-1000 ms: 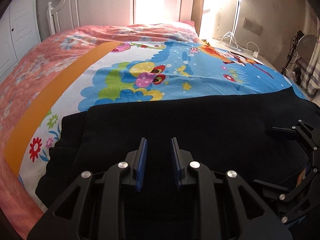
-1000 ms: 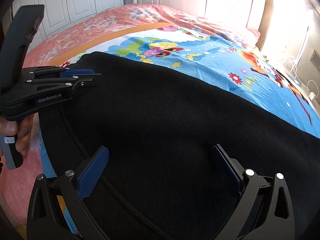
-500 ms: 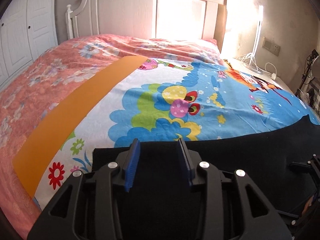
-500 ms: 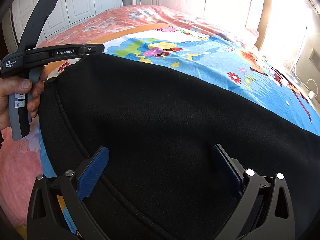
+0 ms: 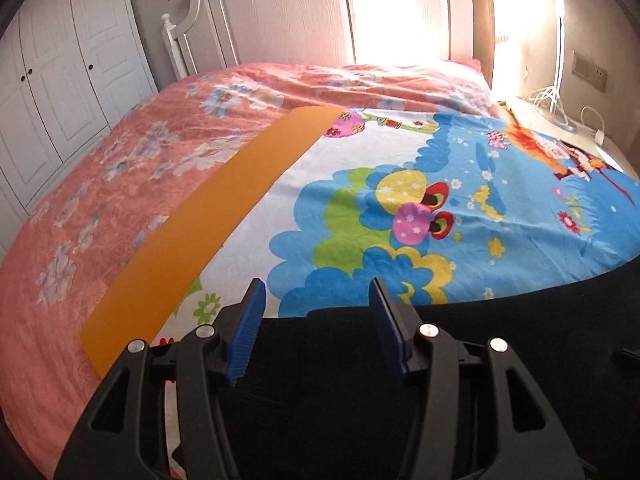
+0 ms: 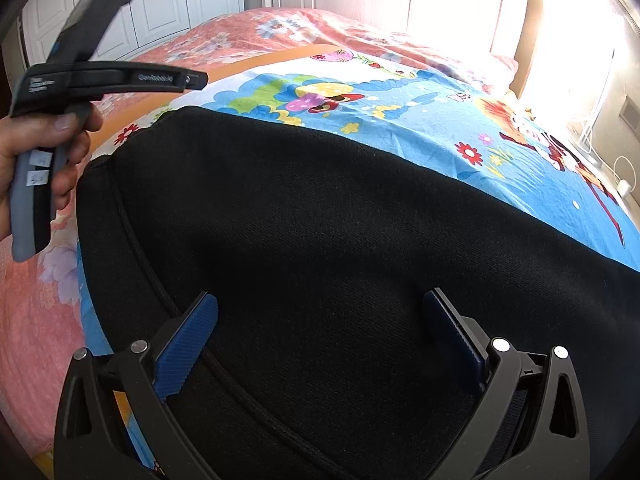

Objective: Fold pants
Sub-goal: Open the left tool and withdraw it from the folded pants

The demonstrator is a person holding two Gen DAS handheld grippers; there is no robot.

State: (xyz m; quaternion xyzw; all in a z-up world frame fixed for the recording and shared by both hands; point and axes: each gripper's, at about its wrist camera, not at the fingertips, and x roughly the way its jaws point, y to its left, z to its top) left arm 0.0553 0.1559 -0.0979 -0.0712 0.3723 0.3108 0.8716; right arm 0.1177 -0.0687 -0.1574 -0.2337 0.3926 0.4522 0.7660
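Black pants [image 6: 340, 220] lie spread flat across the near part of the bed; their far edge [image 5: 500, 328] also crosses the bottom of the left wrist view. My left gripper [image 5: 316, 320] hangs above the pants' left end, its jaws opening with nothing between the blue pads [image 5: 248, 328]. In the right wrist view a hand [image 6: 48, 148] holds that left gripper [image 6: 198, 79] up off the cloth, seen edge-on. My right gripper [image 6: 320, 320] stands wide open low over the middle of the pants, gripping nothing.
A cartoon sheet [image 5: 440, 208] in blue, green and yellow covers the bed, with an orange strip [image 5: 224, 220] and a pink floral quilt [image 5: 120, 184] to the left. Behind stand a white headboard [image 5: 280, 20] and wardrobe doors [image 5: 52, 80]. Cables and a wall socket [image 5: 590, 74] sit far right.
The left gripper has lifted off the pants and tilted up, so more bed shows, and its jaws have spread wider. The right gripper and the pants have stayed still.
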